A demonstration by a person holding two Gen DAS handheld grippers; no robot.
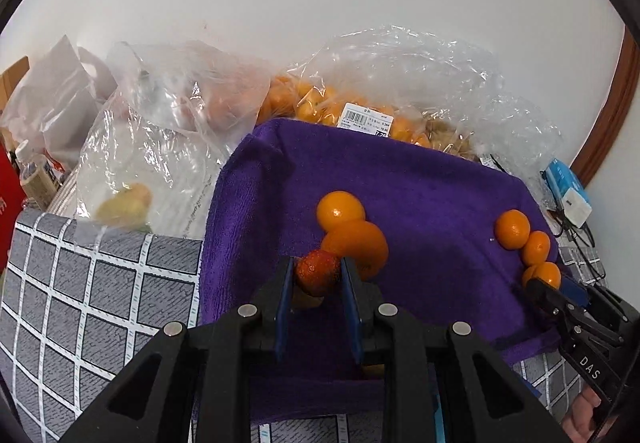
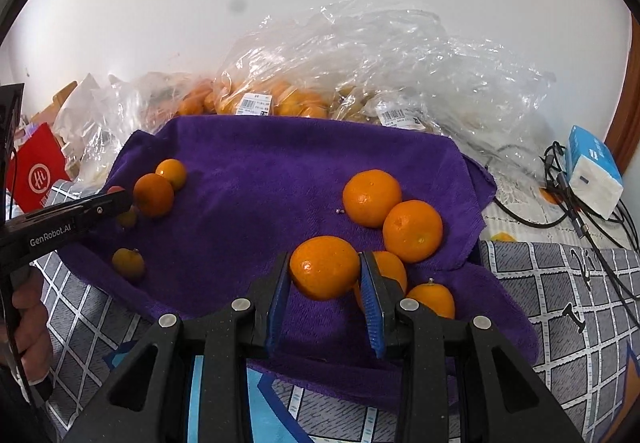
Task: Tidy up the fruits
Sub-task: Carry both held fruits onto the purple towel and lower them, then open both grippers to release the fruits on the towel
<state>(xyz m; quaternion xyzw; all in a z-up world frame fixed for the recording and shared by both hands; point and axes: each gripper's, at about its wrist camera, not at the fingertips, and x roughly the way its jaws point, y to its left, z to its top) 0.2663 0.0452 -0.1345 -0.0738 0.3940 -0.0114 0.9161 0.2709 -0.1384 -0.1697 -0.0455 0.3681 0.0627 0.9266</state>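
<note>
A purple towel point(image 1: 420, 183) point(image 2: 280, 171) covers the table. My left gripper point(image 1: 318, 273) is shut on a red strawberry point(image 1: 318, 271), just above the towel beside two oranges point(image 1: 352, 231). My right gripper point(image 2: 325, 267) is shut on an orange mandarin point(image 2: 324, 267) at the towel's front right, next to a row of mandarins point(image 2: 392, 211). The right gripper point(image 1: 544, 285) shows at the right of the left wrist view by three mandarins point(image 1: 528, 247). The left gripper point(image 2: 120, 199) enters the right wrist view from the left, near two oranges point(image 2: 158, 187) and small dark fruits point(image 2: 128, 263).
Clear plastic bags of oranges point(image 1: 352, 107) point(image 2: 280, 99) lie behind the towel against the white wall. A bag with green fruit point(image 1: 128, 203) sits left. A blue-white box point(image 2: 592, 171) and cables point(image 2: 576, 219) lie right. A red box point(image 2: 40, 171) stands left. A grey checked cloth point(image 1: 80, 303) covers the table.
</note>
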